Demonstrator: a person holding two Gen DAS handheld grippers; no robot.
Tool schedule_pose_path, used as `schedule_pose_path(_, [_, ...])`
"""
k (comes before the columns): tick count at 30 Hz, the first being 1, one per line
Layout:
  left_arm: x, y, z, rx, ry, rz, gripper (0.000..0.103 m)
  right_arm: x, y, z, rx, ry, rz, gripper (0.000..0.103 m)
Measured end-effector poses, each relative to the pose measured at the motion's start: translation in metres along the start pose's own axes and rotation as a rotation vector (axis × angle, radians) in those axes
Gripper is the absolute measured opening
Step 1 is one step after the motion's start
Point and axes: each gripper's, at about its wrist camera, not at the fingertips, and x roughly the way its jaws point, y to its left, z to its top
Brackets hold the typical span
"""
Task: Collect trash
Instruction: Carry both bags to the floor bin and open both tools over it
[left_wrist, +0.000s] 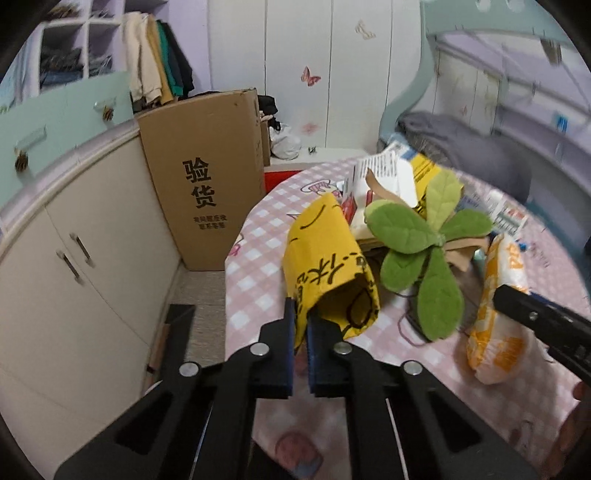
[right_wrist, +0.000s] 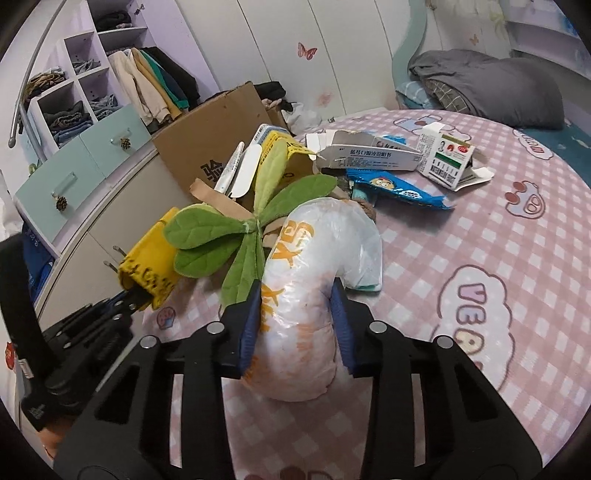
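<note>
At lower centre of the left wrist view, the left tongs (left_wrist: 301, 325) pinch the edge of a yellow printed paper wrapper (left_wrist: 328, 266) on the pink checked bed (left_wrist: 258, 236). Right of it lies a green plush leaf toy (left_wrist: 421, 254). At lower centre of the right wrist view, the right tongs (right_wrist: 297, 314) clamp a puffy white-and-orange plastic bag (right_wrist: 314, 280).

Soft even light; fisheye-bent, dark-vignetted edges.
</note>
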Motion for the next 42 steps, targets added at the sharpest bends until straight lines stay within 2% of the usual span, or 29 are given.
schedule_pose_path(4, [-0.023,0.017,-0.01,-0.057,-0.045,-0.019,0.005,-0.015,0.004,-0.003,0.004,-0.027,0.003,0.035])
schedule_pose_path(8, [-0.048,0.036,-0.019,-0.119,-0.08,-0.075,0.005,-0.037,0.019,-0.004,-0.021,-0.061,0.022,0.035])
schedule_pose_path(12, [-0.072,0.059,-0.032,-0.166,-0.104,-0.09,0.005,-0.041,0.056,-0.004,-0.084,-0.059,0.087,0.035])
schedule_pose_path(15, [-0.079,0.087,-0.042,-0.208,-0.099,-0.056,0.005,-0.031,0.094,-0.01,-0.152,-0.03,0.158,0.035])
schedule_pose_path(19, [-0.081,0.135,-0.061,-0.274,-0.08,0.034,0.005,-0.004,0.151,-0.025,-0.254,0.034,0.256,0.035])
schedule_pose_path(22, [-0.074,0.172,-0.079,-0.321,-0.042,0.122,0.005,0.034,0.201,-0.044,-0.335,0.114,0.335,0.035])
schedule_pose_path(24, [-0.064,0.199,-0.093,-0.362,-0.005,0.181,0.005,0.054,0.227,-0.058,-0.378,0.155,0.352,0.035])
schedule_pose_path(30, [-0.03,0.272,-0.135,-0.498,0.098,0.324,0.005,0.149,0.295,-0.106,-0.473,0.303,0.381,0.038])
schedule_pose_path(32, [-0.019,0.29,-0.146,-0.521,0.13,0.364,0.005,0.17,0.312,-0.119,-0.488,0.302,0.387,0.043])
schedule_pose_path(34, [-0.008,0.308,-0.158,-0.559,0.164,0.382,0.005,0.195,0.326,-0.132,-0.504,0.307,0.397,0.068])
schedule_pose_path(38, [0.012,0.329,-0.175,-0.603,0.222,0.391,0.005,0.226,0.336,-0.147,-0.471,0.378,0.387,0.07])
schedule_pose_path(42, [0.027,0.334,-0.184,-0.614,0.252,0.386,0.005,0.233,0.329,-0.159,-0.472,0.401,0.357,0.075])
